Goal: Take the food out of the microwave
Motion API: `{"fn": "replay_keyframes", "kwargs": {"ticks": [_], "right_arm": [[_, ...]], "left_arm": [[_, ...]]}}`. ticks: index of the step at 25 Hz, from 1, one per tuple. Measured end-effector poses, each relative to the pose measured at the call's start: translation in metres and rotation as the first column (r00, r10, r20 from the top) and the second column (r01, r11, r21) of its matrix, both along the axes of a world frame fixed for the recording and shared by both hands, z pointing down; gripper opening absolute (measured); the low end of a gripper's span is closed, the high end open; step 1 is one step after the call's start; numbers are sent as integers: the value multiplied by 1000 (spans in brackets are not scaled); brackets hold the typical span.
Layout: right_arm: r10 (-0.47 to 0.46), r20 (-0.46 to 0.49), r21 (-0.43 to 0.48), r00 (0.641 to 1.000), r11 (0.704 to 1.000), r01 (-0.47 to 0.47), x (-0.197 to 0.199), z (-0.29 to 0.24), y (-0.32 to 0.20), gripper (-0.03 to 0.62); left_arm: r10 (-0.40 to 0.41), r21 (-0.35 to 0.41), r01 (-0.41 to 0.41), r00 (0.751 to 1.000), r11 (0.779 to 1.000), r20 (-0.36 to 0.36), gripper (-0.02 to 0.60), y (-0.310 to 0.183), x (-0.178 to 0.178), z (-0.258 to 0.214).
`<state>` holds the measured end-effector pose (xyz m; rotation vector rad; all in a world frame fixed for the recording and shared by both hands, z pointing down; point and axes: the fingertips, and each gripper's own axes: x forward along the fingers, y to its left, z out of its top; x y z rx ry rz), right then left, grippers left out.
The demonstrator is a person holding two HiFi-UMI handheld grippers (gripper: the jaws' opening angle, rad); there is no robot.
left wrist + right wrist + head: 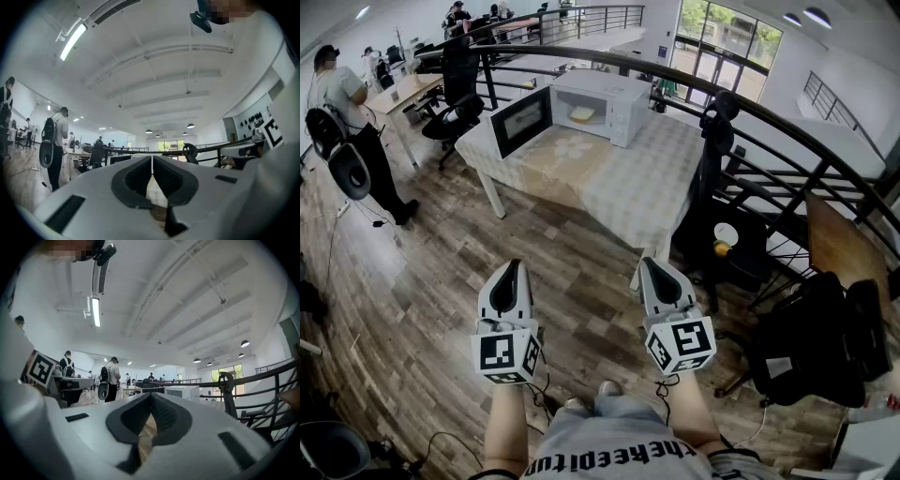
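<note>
A white microwave [598,105] stands on a table [619,183] with a checked cloth, far ahead of me. Its door [521,121] hangs open to the left, and a pale yellow food item [582,113] lies inside. The microwave [183,392] also shows small in the right gripper view. My left gripper [513,264] and right gripper [650,262] are held side by side close to my body, well short of the table. Both are shut with nothing between their jaws, tips touching in the left gripper [152,159] view and the right gripper [151,395] view.
A curved black railing [741,103] runs behind and right of the table. Black chairs and bags [825,337] crowd the right side. A person with a backpack [342,112] stands at the left near desks. Wooden floor [441,262] lies between me and the table.
</note>
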<state>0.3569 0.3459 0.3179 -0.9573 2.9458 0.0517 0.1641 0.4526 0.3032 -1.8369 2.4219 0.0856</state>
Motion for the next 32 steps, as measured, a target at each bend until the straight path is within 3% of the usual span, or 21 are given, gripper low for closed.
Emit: {"fn": "replay_keyframes", "kwargs": {"ticks": [14,18,24,32], "right_arm": [[-5,1,-9,1000,1000,5,3,5,-24,5],[-21,40,0,999,1000,21,8,0,-35,5],[-47,58,-8,997,999,48,15,8,-53,5],[-66,52,-15,996,998,67,-1,11,-80,5]], "left_arm": [[1,0,-1,1000,1000,-8,14,-27,5,3],[1,17,-1,1000,1000,-1,14,-41,10,-2],[0,27,-2,999,1000,52,14,-54,28,-5],[-1,33,0,999,999,38,14,-84,11,0]]}}
